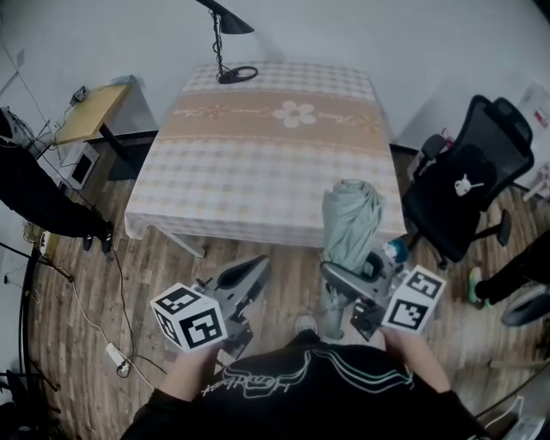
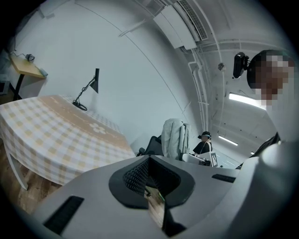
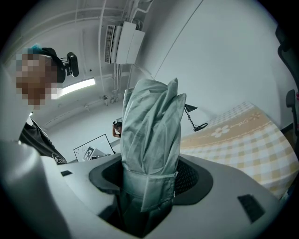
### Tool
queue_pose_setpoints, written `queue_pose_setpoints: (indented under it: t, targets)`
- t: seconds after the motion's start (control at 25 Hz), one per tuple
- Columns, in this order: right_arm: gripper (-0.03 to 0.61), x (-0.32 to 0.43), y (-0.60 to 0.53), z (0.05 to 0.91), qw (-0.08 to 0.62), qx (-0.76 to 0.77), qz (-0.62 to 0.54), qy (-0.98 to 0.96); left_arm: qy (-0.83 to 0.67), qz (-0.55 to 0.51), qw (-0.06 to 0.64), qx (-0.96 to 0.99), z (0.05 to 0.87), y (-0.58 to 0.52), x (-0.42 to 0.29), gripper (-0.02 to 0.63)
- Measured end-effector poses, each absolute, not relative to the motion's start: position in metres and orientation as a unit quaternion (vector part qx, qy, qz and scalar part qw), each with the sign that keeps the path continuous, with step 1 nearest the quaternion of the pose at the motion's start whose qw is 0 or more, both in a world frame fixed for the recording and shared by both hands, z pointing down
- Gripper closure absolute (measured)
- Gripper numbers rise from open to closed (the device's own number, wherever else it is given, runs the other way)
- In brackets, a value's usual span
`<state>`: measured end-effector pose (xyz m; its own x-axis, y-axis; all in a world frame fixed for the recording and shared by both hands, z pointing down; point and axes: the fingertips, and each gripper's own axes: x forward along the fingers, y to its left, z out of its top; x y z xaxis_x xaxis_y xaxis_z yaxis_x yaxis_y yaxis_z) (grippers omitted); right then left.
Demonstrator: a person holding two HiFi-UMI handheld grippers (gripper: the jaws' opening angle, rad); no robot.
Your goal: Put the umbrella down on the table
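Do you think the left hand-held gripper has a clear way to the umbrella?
Probably yes: the left hand-held gripper is empty, with nothing between it and the umbrella in the right hand-held gripper.

The table (checked cloth over it) bears a black lamp.

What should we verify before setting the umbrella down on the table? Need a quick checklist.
1. Right gripper grip on the umbrella: ok, jaws shut around its lower, strapped part.
2. Umbrella folded and strapped: ok, strap wraps the canopy.
3. Umbrella resting on the table: not ok, it is held upright by the near edge, toward the right corner.
4. Landing area: ok, the checked cloth is bare apart from the lamp at the far edge.
5. Left gripper out of the path: ok, jaws together with nothing between them, left of the umbrella.
6. Clearance to the office chair on the right: cannot tell.
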<state>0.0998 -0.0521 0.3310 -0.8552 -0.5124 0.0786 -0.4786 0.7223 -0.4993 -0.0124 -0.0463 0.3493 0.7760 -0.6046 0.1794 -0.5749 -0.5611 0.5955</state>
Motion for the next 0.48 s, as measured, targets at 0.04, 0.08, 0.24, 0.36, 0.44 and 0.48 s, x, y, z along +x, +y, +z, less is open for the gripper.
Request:
queue_pose_setpoints:
  t: [0.04, 0.08, 0.24, 0.36, 0.44, 0.48]
  targets:
    - [0.287, 0.104, -0.059, 0.332, 0.033, -0.266, -0.261, 0.927, -0.337, -0.022, 0.33, 0.882, 0.351, -0.053, -0.008, 0.615]
    - [0.287, 0.109, -0.066, 0.333, 0.033, -0.264, -0.261, 0.928, -0.339, -0.021, 0.332, 0.88, 0.352, -0.06, -0.004, 0.615]
    - [0.285, 0.126, -0.096, 0.337, 0.032, -0.259, -0.263, 0.929, -0.346, -0.019, 0.331, 0.878, 0.355, -0.087, 0.012, 0.615]
    - [0.287, 0.136, -0.115, 0.338, 0.033, -0.252, -0.268, 0.929, -0.359, -0.014, 0.337, 0.87, 0.356, -0.102, 0.02, 0.617]
    - [0.287, 0.142, -0.128, 0.338, 0.035, -0.247, -0.267, 0.931, -0.367, -0.011, 0.337, 0.867, 0.357, -0.112, 0.024, 0.617]
    - [0.287, 0.144, -0.133, 0.338, 0.036, -0.243, -0.267, 0.932, -0.369, -0.009, 0.336, 0.866, 0.357, -0.116, 0.026, 0.617]
